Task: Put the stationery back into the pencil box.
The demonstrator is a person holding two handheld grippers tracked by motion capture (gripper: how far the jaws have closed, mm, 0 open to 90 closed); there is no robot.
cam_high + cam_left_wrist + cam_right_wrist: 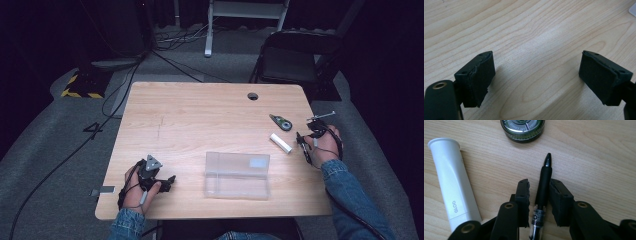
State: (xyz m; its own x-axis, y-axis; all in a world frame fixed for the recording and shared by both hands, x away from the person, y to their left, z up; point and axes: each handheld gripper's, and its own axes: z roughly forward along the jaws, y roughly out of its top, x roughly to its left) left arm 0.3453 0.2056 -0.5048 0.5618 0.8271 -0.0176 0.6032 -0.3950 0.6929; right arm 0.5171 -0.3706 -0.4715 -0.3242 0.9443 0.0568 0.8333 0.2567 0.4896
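Observation:
A black pen (544,182) lies on the wooden table (200,115), tip pointing away, between the two pads of my right gripper (539,183). A narrow gap shows between the left pad and the pen, so the jaws stand open around it. In the high view the right gripper (301,142) is near the table's right edge. Left of the pen lies a white glue stick (451,180) (281,143). A round dark-green tape dispenser (522,130) (281,122) sits beyond the pen's tip. My left gripper (536,65) (170,181) rests open over bare wood at the front left.
A clear plastic box (237,175) with its lid down stands at the table's front centre. A cable hole (253,96) is at the back edge. A black folding chair (295,60) stands behind the table, and cables and a yellow-black striped base (80,87) lie on the floor at left.

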